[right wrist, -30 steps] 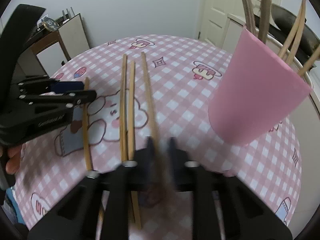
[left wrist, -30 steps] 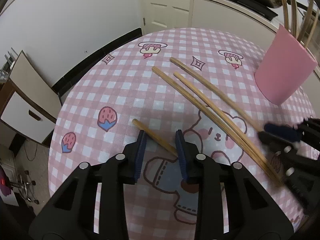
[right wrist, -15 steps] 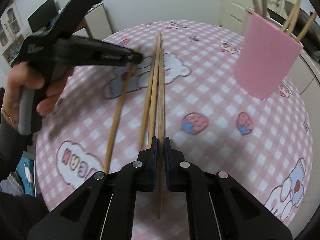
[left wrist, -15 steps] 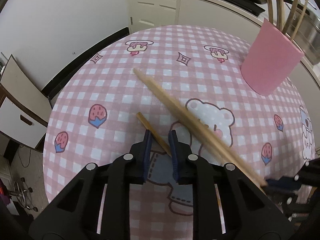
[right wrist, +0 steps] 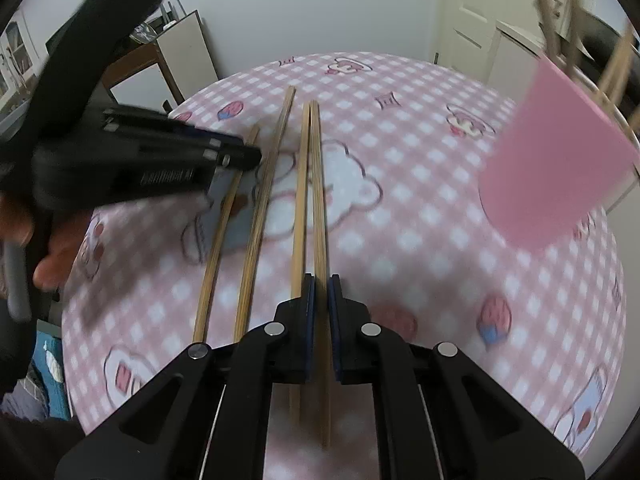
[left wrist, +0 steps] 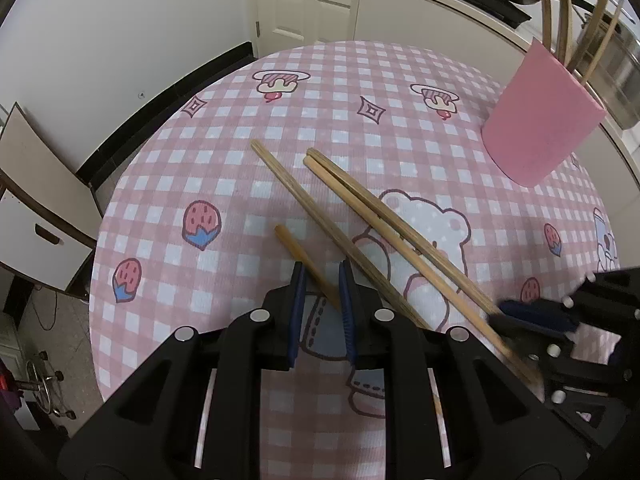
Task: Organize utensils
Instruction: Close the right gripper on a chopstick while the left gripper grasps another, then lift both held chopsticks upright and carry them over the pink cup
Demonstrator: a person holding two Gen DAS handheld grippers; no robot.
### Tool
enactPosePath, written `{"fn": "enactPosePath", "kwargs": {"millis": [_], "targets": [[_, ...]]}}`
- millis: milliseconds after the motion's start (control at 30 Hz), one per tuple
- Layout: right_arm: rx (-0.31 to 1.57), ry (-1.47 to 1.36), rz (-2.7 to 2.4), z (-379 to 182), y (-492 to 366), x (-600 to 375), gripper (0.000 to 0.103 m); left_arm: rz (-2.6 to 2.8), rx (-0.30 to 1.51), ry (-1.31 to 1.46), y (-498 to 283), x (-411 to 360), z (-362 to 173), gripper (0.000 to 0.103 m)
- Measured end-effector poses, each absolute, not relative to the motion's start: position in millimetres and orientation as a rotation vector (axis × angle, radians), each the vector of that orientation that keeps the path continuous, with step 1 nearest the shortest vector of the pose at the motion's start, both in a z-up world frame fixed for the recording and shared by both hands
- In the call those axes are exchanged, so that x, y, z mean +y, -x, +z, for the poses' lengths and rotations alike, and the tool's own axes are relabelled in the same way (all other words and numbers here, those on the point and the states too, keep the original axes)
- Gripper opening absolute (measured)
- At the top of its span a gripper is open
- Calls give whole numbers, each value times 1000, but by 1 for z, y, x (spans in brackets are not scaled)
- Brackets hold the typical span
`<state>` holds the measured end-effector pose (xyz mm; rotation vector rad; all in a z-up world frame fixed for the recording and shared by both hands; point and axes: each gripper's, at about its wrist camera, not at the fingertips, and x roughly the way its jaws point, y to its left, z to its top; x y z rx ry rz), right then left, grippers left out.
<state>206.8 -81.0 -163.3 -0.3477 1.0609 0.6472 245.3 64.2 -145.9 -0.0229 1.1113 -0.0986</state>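
Pink-and-white checked cloth with bear and strawberry prints covers the round bench (left wrist: 224,168); white wall, a panelled door and a white cabinet stand behind it.

Four wooden chopsticks lie on the cloth. In the left wrist view they run from centre frame down toward lower right: one short-looking stick (left wrist: 306,262) nearest the camera, a second stick (left wrist: 320,220) just right of it, then a close pair (left wrist: 384,216) side by side, touching or nearly so. A pink cup (left wrist: 540,116) stands at upper right, well apart from the loose sticks, with several more sticks upright in it.

Left gripper (left wrist: 322,280): fingers (left wrist: 297,300) narrowly parted, with the nearest stick running between them. It crosses the gap at a slant, toward the right-hand pad; real contact cannot be told. The jaws closed further during the last second.

Right gripper (right wrist: 321,286): fingers (right wrist: 308,320) only slightly apart, straddling the right-hand stick of the pair (right wrist: 318,216), which passes down between them and shows again below. A thin gap shows beside the stick. These jaws have just been opening a little. The view is motion-blurred.

A person's hand (right wrist: 48,248) at left of the right wrist view holds the left gripper's handle.
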Motion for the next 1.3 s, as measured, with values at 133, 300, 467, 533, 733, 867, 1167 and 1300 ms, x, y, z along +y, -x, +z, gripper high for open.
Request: {"fn": "enactPosePath", "kwargs": {"millis": [133, 300, 467, 533, 733, 867, 1167, 1300], "targets": [[1060, 363, 646, -165, -226, -65, 23, -96, 1123, 71, -251, 70, -146, 18], [1059, 369, 632, -166, -255, -48, 23, -92, 1131, 96, -256, 77, -147, 21], [1049, 402, 611, -168, -270, -32, 22, -6, 1101, 106, -262, 87, -148, 50], [1049, 408, 602, -170, -275, -26, 22, -9, 1111, 117, -265, 92, -150, 49], [1065, 388, 606, -167, -289, -23, 22, -4, 1111, 96, -270, 92, -151, 41], [1070, 378, 606, -168, -299, -14, 22, -3, 1117, 97, -277, 95, -151, 33], [1054, 365, 580, -167, -297, -15, 5, 15, 1106, 79, -272, 86, -149, 15], [1048, 335, 577, -166, -289, -24, 5, -16, 1144, 179, -270, 93, -149, 16]]}}
